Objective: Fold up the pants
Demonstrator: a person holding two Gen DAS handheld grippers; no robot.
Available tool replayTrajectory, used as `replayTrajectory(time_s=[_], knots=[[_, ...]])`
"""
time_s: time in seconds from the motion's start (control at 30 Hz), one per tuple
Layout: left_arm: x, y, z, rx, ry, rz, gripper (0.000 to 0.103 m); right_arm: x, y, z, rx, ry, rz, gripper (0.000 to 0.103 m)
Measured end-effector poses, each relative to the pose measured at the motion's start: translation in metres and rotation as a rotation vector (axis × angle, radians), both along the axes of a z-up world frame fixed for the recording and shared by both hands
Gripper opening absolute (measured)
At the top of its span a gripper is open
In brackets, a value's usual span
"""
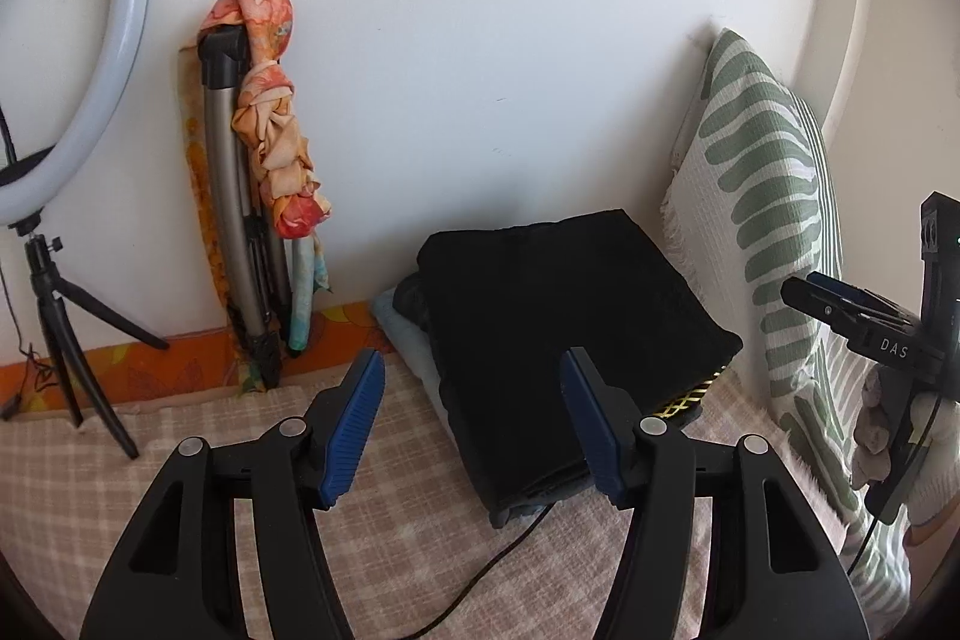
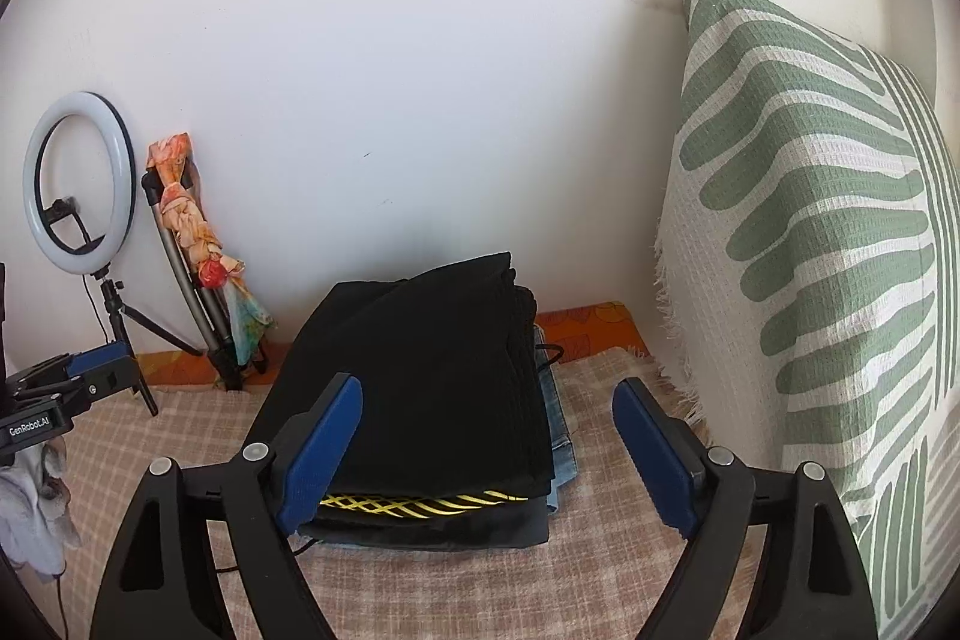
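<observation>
Folded black pants [image 1: 564, 322] lie on top of a stack of folded clothes on the checked blanket [image 1: 150, 460], near the wall. They also show in the right wrist view [image 2: 432, 376], with a yellow-patterned garment [image 2: 420, 503] and jeans under them. My left gripper [image 1: 474, 424] is open and empty, its right finger over the stack's near edge. My right gripper [image 2: 486, 454] is open and empty, its jaws wide around the front of the stack. The right gripper also shows at the right edge of the left wrist view [image 1: 840, 304].
A green-striped cushion [image 2: 810, 232] leans on the wall right of the stack. A ring light on a tripod [image 1: 66, 58] and a folded stand with an orange cloth [image 1: 270, 148] stand at the left. A black cable [image 1: 492, 568] runs across the blanket.
</observation>
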State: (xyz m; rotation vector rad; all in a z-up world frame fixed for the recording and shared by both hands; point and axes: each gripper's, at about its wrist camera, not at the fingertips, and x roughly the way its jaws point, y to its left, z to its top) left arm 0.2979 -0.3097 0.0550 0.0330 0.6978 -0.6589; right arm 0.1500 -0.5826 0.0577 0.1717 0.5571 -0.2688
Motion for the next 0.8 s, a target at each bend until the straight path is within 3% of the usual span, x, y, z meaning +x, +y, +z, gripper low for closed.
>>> replayTrajectory(time_s=[0.07,0.17,0.37,0.47,0.67,0.8], knots=[[-0.015,0.003,0.004,-0.010,0.003,-0.014,0.061,-0.012,0.016,0.001,-0.028,-0.006,0.001,0.092],[-0.038,0.017,0.007,-0.027,0.017,-0.023,0.069,-0.031,0.044,0.002,-0.080,-0.016,0.013,0.095],[-0.092,0.041,0.011,-0.002,-0.021,-0.046,0.071,-0.069,0.100,0.002,-0.088,-0.056,0.066,0.101],[-0.117,0.054,0.011,-0.018,-0.026,-0.034,0.078,-0.082,0.127,-0.003,-0.117,-0.063,0.078,0.102],[-0.164,0.081,-0.002,-0.034,-0.068,-0.033,0.080,-0.103,0.158,-0.021,-0.074,-0.064,0.085,0.102],[-0.182,0.094,-0.023,0.007,-0.088,-0.029,0.080,-0.113,0.170,-0.037,-0.042,-0.060,0.078,0.102]])
